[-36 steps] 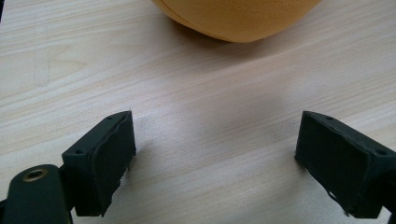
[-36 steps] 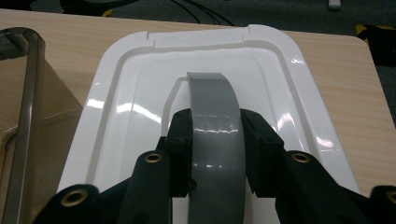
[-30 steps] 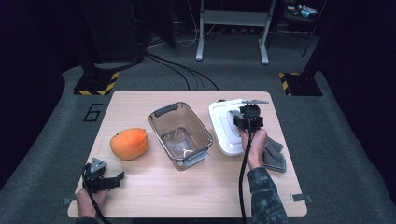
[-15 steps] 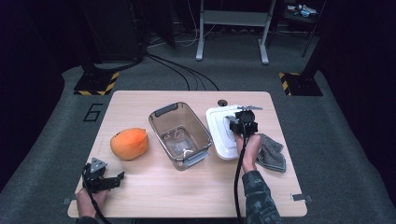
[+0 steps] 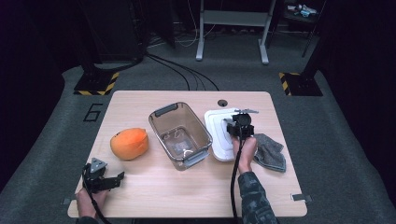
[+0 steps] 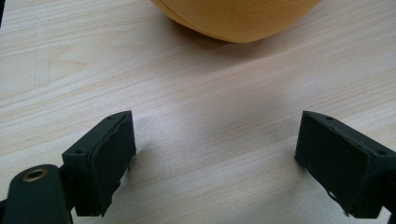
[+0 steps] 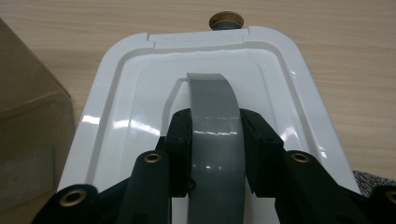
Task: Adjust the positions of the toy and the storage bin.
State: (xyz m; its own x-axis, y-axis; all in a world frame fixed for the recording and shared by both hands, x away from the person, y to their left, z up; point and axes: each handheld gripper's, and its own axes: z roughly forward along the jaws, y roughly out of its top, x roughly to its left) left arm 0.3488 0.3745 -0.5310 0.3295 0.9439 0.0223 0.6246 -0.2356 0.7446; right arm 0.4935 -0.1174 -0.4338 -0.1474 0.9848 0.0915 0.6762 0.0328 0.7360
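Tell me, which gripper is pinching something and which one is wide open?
The right gripper is pinching: its jaws squeeze the grey handle of the white lid. The left gripper gapes open over bare table.

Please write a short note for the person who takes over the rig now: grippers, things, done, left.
Right gripper: shut on the grey handle of the white lid, which lies on the table right of the clear box.
Left gripper: open, empty, low over the table near the orange toy.
Done: handle gripped.
Left: probably toy into the box, then lid on.
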